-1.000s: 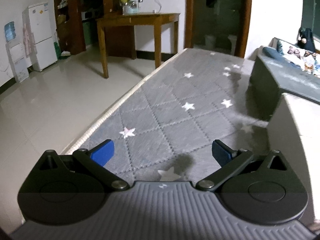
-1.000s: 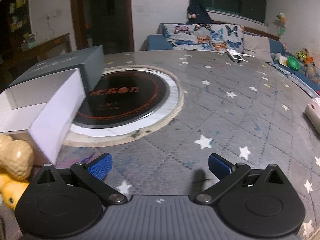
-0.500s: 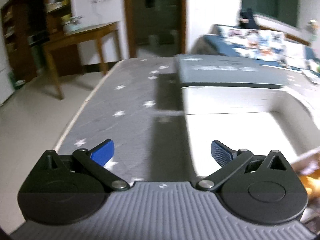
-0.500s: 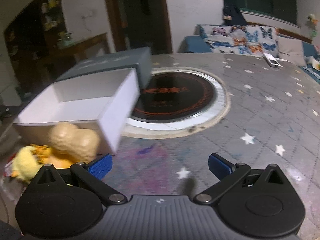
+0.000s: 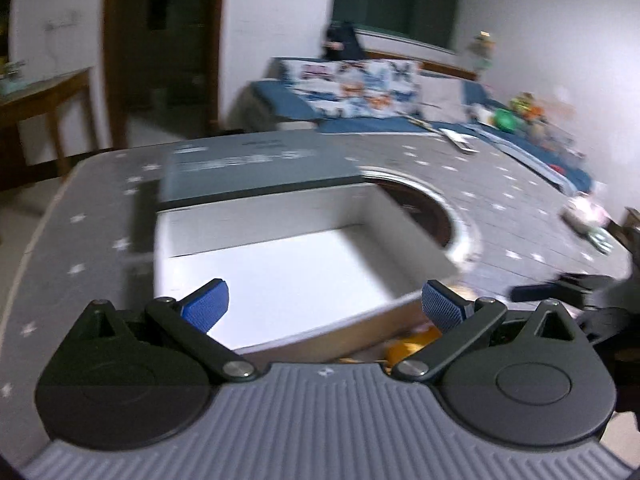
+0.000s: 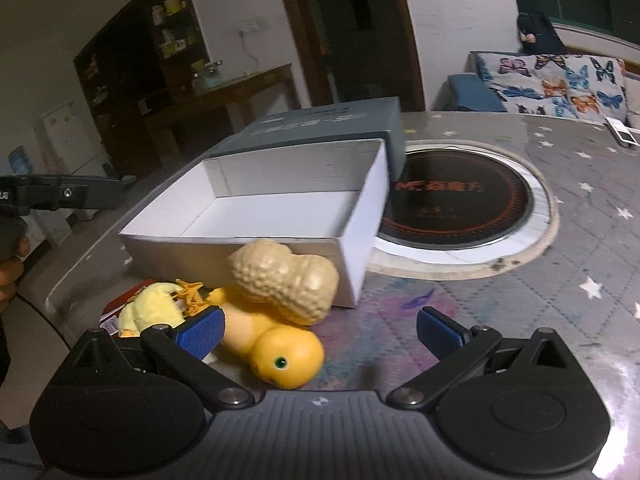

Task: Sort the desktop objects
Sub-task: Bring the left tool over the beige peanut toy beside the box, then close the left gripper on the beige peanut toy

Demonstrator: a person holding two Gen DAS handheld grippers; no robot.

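Note:
An empty white box (image 6: 256,216) lies open on the star-patterned grey table, with its dark grey lid (image 6: 320,128) behind it. Against its near wall rest a tan peanut-shaped toy (image 6: 284,276), an orange-yellow duck toy (image 6: 280,356) and a pale yellow plush (image 6: 148,308) on a red packet (image 6: 120,308). My right gripper (image 6: 318,330) is open just above the duck's head, touching nothing. My left gripper (image 5: 324,306) is open over the white box (image 5: 280,264), holding nothing; this view is blurred.
A round black induction plate (image 6: 456,200) with a white ring is set in the table right of the box. A white remote (image 6: 622,134) lies far right. A sofa with butterfly cushions (image 6: 560,80) stands behind. A hand (image 6: 10,264) shows at the left edge.
Both grippers have swung: the left from the table's far side to over the white box, the right leftward until the toys sit before it. Both stayed open.

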